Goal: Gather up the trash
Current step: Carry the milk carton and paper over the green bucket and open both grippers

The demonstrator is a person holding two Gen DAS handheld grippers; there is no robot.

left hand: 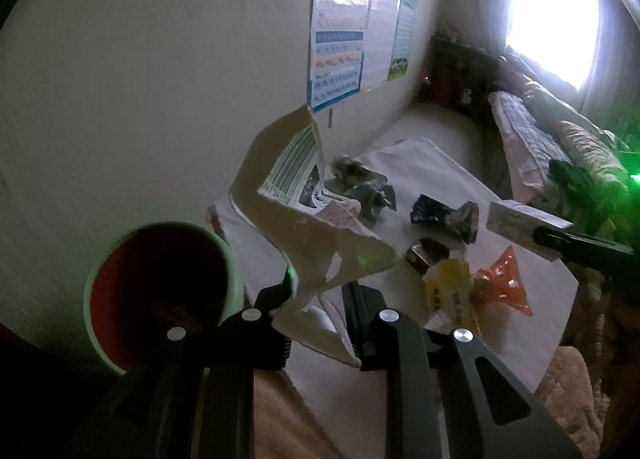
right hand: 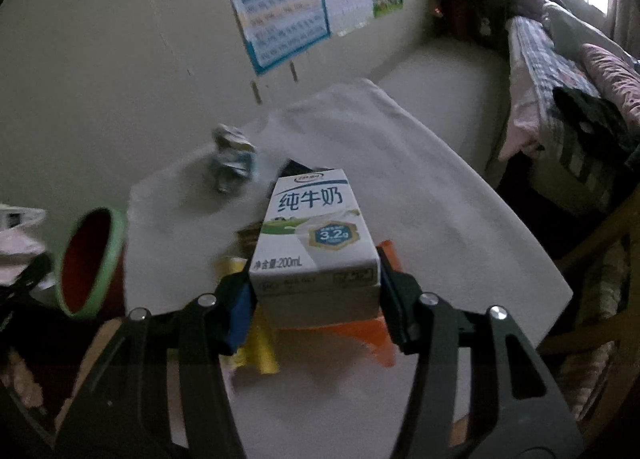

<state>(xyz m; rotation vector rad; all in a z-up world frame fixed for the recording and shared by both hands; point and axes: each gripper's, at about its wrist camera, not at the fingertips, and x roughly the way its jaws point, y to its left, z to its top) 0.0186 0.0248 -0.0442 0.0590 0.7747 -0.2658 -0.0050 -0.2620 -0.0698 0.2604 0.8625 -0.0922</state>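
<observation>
My left gripper [left hand: 320,299] is shut on a torn, bent sheet of white printed paper [left hand: 304,227], held up over the white table [left hand: 440,171]. A green-rimmed bin with a red inside [left hand: 160,291] stands just left of it and shows as the bin [right hand: 92,263] in the right wrist view. My right gripper [right hand: 316,291] is shut on a white milk carton [right hand: 316,243], lifted above the table. The carton [left hand: 524,225] also shows at the right of the left wrist view. On the table lie a crumpled wrapper [left hand: 360,183], a blue wrapper [left hand: 428,209], a yellow wrapper [left hand: 448,287] and an orange wrapper [left hand: 504,283].
The table stands against a pale wall with posters [left hand: 340,39]. A bed with patterned blankets [right hand: 560,71] runs along the right under a bright window [left hand: 556,19]. A wooden chair frame [right hand: 592,243] stands at the table's right edge.
</observation>
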